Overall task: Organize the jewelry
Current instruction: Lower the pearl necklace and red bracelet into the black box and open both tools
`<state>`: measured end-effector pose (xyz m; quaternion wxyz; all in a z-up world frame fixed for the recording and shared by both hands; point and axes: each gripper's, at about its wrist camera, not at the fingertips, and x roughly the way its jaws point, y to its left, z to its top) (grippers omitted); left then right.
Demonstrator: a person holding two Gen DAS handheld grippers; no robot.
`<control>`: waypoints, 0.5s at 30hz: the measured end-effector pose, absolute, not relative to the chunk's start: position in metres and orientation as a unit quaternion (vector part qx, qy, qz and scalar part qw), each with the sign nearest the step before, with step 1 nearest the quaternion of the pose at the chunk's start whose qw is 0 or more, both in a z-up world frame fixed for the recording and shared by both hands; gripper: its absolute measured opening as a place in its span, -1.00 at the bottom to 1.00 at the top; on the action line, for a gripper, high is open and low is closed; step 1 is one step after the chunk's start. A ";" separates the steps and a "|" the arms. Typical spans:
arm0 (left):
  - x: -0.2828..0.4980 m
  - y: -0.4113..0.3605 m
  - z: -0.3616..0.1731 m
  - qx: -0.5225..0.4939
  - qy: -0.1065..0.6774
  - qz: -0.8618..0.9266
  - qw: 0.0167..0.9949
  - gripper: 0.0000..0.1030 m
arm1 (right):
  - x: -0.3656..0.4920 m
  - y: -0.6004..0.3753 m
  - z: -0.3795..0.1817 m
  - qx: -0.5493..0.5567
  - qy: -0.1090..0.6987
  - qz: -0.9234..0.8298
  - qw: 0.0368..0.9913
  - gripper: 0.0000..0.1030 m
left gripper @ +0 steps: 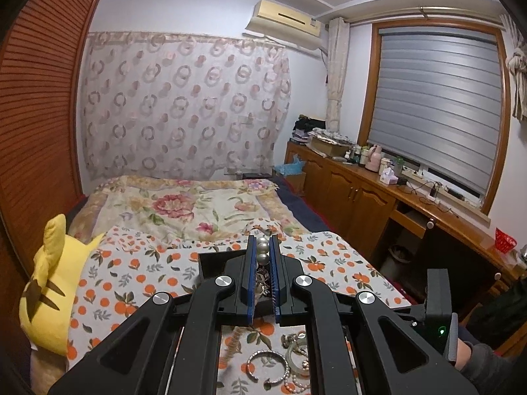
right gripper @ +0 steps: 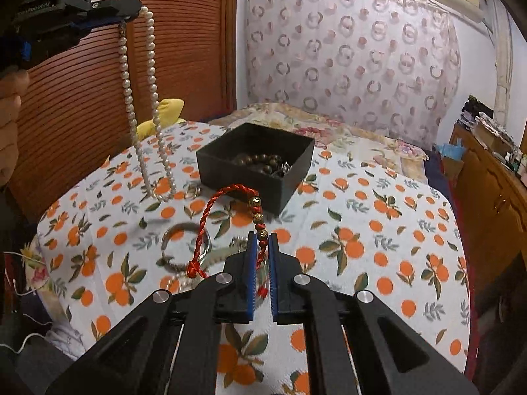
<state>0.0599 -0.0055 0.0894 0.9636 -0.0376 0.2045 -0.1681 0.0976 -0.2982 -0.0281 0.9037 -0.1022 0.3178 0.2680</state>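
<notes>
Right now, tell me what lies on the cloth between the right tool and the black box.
In the right wrist view, bare orange-print cloth lies between the right tool and the black box; the red cord bracelet it holds arches above that stretch.

Soft indoor light; bowed fisheye edges

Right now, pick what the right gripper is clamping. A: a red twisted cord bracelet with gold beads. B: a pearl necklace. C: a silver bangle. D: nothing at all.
A: the right gripper has its blue pads shut on the red cord bracelet, whose gold beads sit just above the fingertips; the pearl necklace hangs from the left gripper instead.
</notes>
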 end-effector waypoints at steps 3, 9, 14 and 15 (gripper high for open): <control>0.068 -0.008 0.091 -0.032 0.208 -0.164 0.964 -0.87 | 0.105 -0.294 -0.025 -0.103 0.314 0.268 0.905 -0.85; 0.085 -0.014 0.099 -0.016 0.210 -0.155 0.965 -0.87 | 0.125 -0.288 -0.017 -0.103 0.306 0.262 0.909 -0.85; 0.101 -0.022 0.109 0.002 0.207 -0.150 0.967 -0.87 | 0.148 -0.284 -0.009 -0.102 0.301 0.250 0.915 -0.85; 0.104 -0.023 0.111 0.004 0.207 -0.149 0.967 -0.87 | 0.151 -0.283 -0.007 -0.102 0.300 0.249 0.915 -0.85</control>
